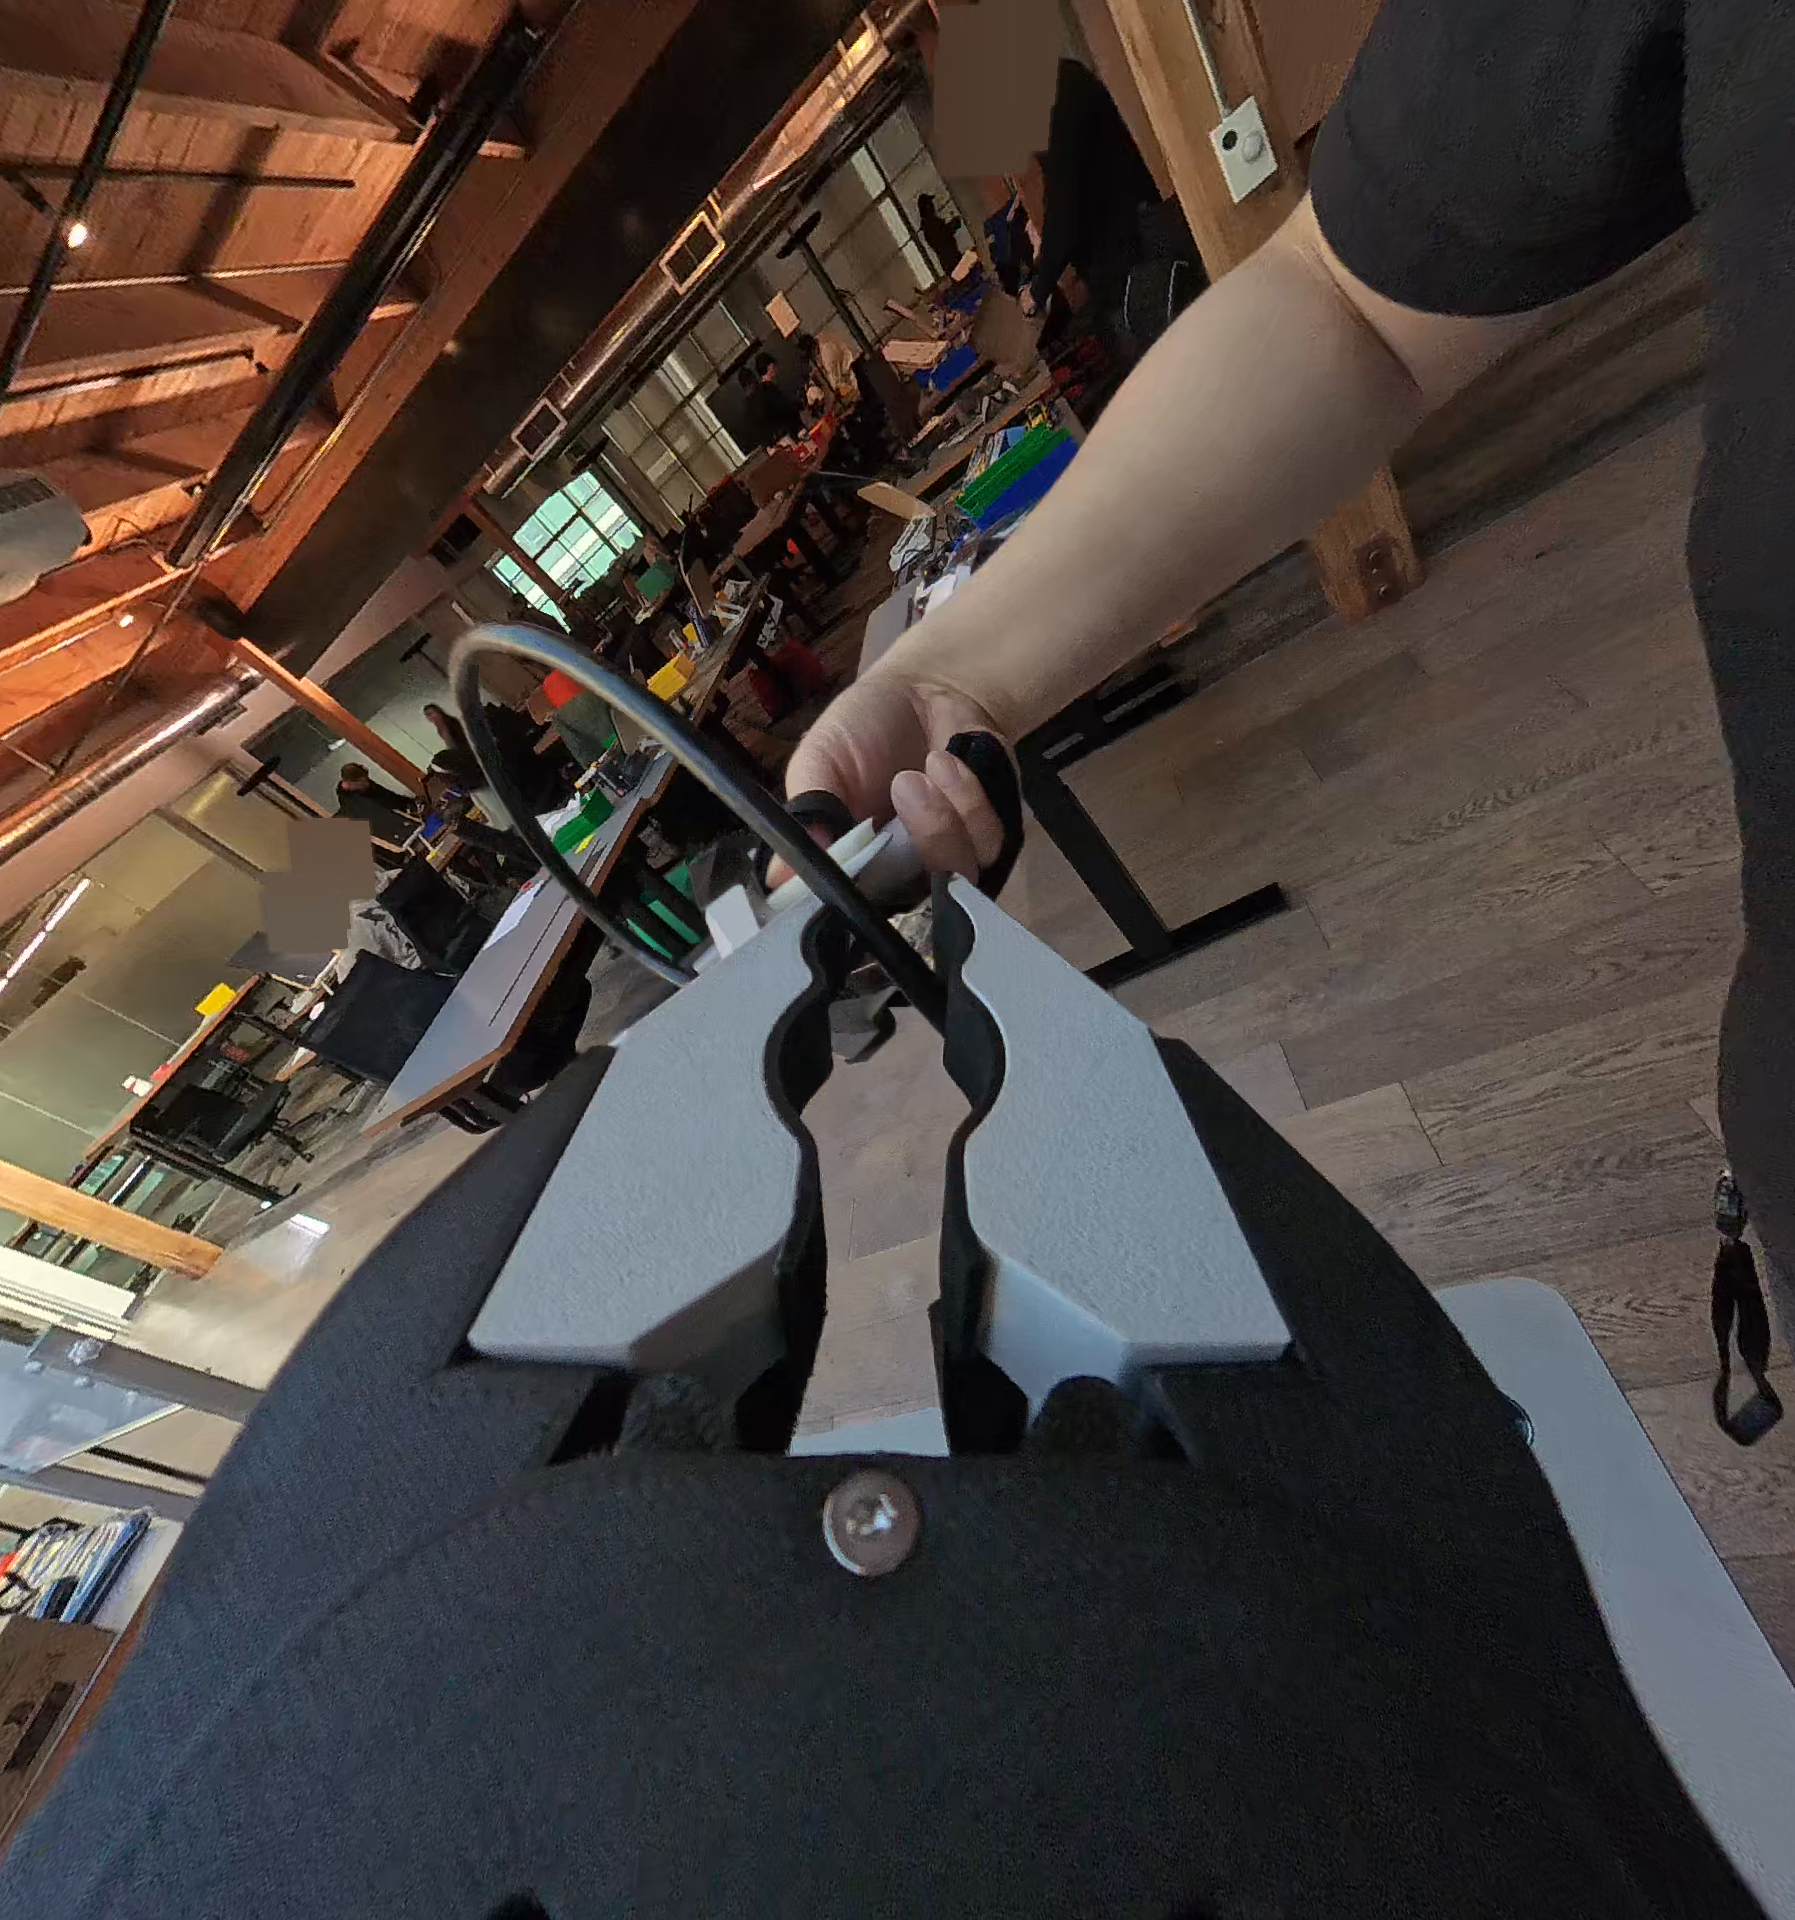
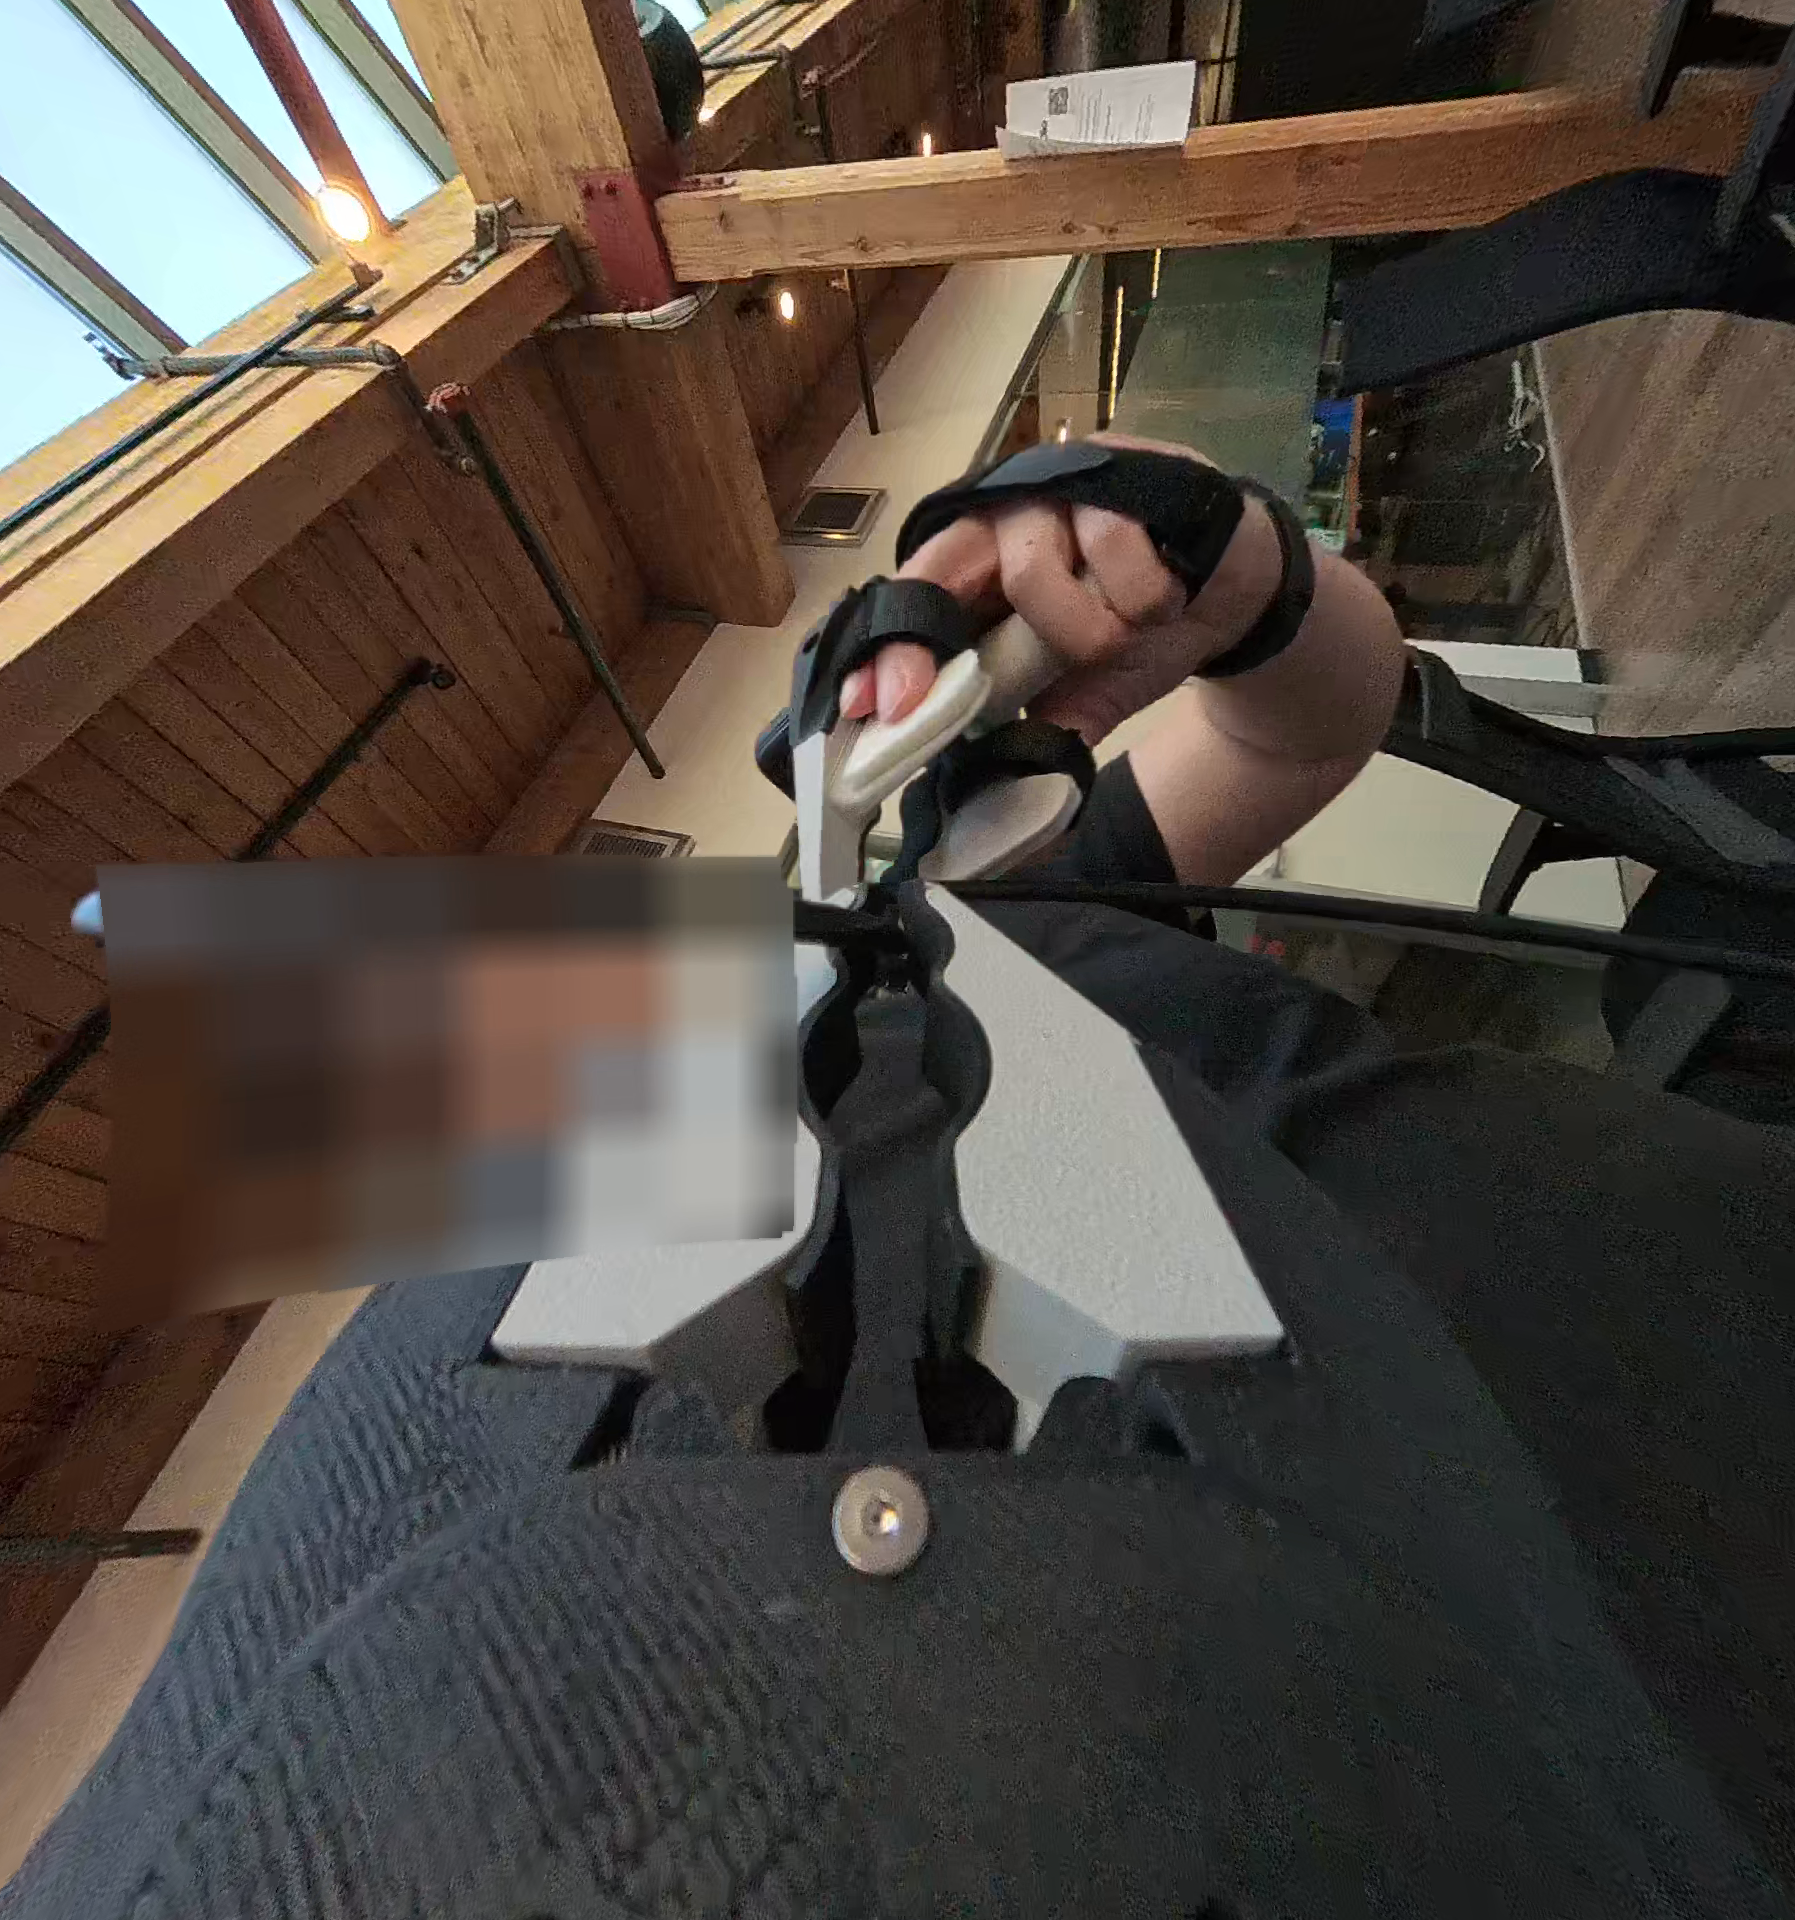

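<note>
My left gripper [image 1: 888,914] points at a person's hand [image 1: 893,758] that holds the other gripper's white handle. Its jaws stand a narrow gap apart. A black cable [image 1: 602,665] loops up and left, then runs down across the fingertips to the right finger's pad, not pinched. In the right wrist view my right gripper [image 2: 898,909] has its jaws almost together at the tips, closed on the black cable [image 2: 1392,920], which runs straight off to the right. Just beyond the tips, a strapped hand [image 2: 1090,582] holds the left gripper's white handle [image 2: 903,727]. The two grippers meet tip to tip.
A person in a black shirt [image 1: 1766,623] stands close on the right, over a wood floor [image 1: 1444,935]. A white table corner [image 1: 1651,1558] lies below. Desks with coloured bins [image 1: 1018,478] and other people fill the room behind. A mesh chair [image 2: 1703,810] and wooden beams [image 2: 1080,197] surround the right gripper.
</note>
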A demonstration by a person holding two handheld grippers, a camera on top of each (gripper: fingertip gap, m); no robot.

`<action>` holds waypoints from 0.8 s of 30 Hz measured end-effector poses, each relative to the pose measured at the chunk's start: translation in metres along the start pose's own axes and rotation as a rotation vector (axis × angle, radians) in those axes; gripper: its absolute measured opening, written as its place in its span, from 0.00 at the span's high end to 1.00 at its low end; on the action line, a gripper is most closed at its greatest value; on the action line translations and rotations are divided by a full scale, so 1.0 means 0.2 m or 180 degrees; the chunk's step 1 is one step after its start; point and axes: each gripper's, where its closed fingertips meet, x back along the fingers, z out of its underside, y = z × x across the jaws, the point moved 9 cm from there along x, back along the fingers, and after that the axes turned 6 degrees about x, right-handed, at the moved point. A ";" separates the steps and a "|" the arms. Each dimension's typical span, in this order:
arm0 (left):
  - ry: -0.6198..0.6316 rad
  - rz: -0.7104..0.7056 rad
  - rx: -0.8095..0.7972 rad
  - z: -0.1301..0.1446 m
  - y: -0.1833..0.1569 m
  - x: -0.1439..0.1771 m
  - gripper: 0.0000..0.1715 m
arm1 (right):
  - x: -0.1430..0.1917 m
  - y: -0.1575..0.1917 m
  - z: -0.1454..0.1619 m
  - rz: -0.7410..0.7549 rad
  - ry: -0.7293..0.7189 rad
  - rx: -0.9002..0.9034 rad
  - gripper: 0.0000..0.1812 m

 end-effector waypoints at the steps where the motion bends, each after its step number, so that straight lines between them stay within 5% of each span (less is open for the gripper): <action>1: -0.0043 0.0060 -0.0014 -0.01 0.00 0.01 0.91 | -0.02 -0.02 0.02 -0.0114 -0.0037 -0.0051 0.99; 10: -0.0119 0.0528 -0.0322 -0.06 -0.05 -0.04 0.88 | -0.16 -0.16 0.17 -0.1012 -0.0112 -0.0399 1.00; 16: -0.0057 0.0769 -0.0405 -0.07 -0.07 -0.10 0.89 | -0.20 -0.18 0.22 -0.1146 0.0048 -0.0406 0.99; 21: 0.0282 0.0826 0.0397 -0.05 -0.01 -0.16 0.93 | -0.13 -0.19 0.16 -0.0728 -0.0215 0.0410 0.91; 24: 0.0076 0.0735 0.1102 -0.02 0.06 -0.14 0.93 | -0.04 -0.18 0.15 -0.0236 -0.0498 0.1082 0.82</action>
